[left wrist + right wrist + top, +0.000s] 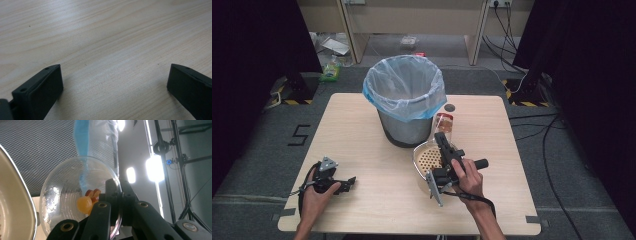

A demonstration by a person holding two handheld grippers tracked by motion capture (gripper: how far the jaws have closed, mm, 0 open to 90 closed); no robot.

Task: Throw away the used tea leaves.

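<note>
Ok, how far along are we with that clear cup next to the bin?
Done: the right gripper is clamped on the rim of the clear cup. In hand: the cup sits tilted beside the mesh bin, with orange and red pieces inside. Left, probably: lifting it over the bin and tipping them out. The left gripper lies open on the table, idle.
</note>
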